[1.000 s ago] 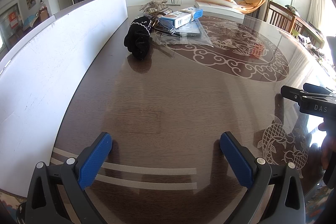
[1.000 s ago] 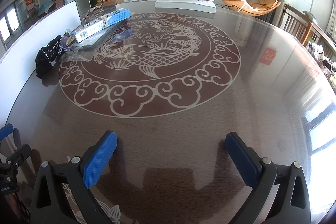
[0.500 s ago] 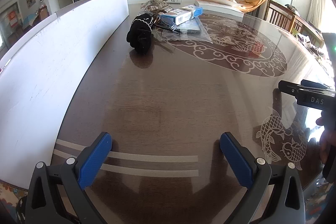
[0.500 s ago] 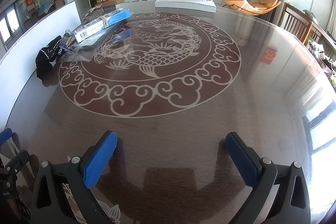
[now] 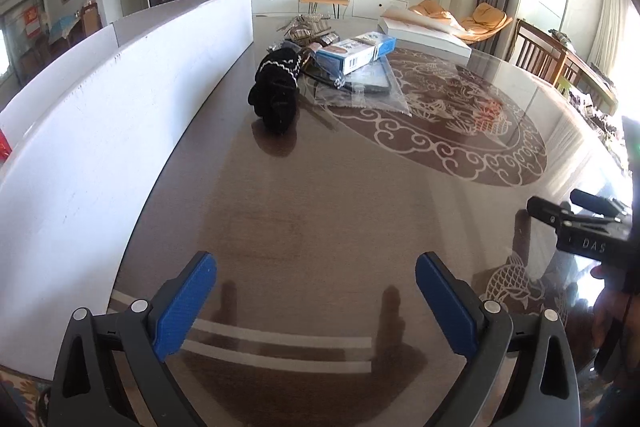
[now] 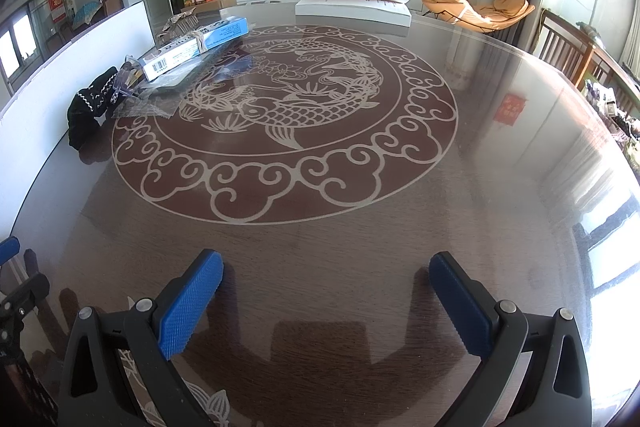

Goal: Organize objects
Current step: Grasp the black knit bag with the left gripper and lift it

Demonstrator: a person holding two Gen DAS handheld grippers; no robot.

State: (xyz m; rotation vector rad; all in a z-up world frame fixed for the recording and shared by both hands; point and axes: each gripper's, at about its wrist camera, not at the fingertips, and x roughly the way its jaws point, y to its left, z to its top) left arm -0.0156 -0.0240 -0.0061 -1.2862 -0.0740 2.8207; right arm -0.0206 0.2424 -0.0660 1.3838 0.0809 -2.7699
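Between the blue pads of the left gripper (image 5: 316,291) only the glossy brown worktop (image 5: 320,211) shows; its jaws are spread wide and hold nothing. The right gripper (image 6: 326,291) is the same, its jaws spread over the bare worktop with nothing between the pads (image 6: 188,303). In the left wrist view a part of the right gripper appears at the right edge, and the person's hand (image 5: 612,311) is below it.

Farther out, well apart from both grippers, the things to organize lie in one group near the white board (image 5: 120,131) that stands along the left side of the worktop. A black knitted glove (image 5: 276,91) with a white zigzag line lies nearest to the left gripper. Just behind it a blue and white box (image 5: 354,53) rests on a clear plastic bag (image 5: 362,93) with a dark flat thing inside. Behind the box there is a small pile of brownish packets (image 5: 310,29); what they are I cannot tell. The plastic bag lies partly on the round fish ornament (image 6: 284,111) in the middle of the worktop. At the far edge a flat white carton (image 6: 354,5) lies.
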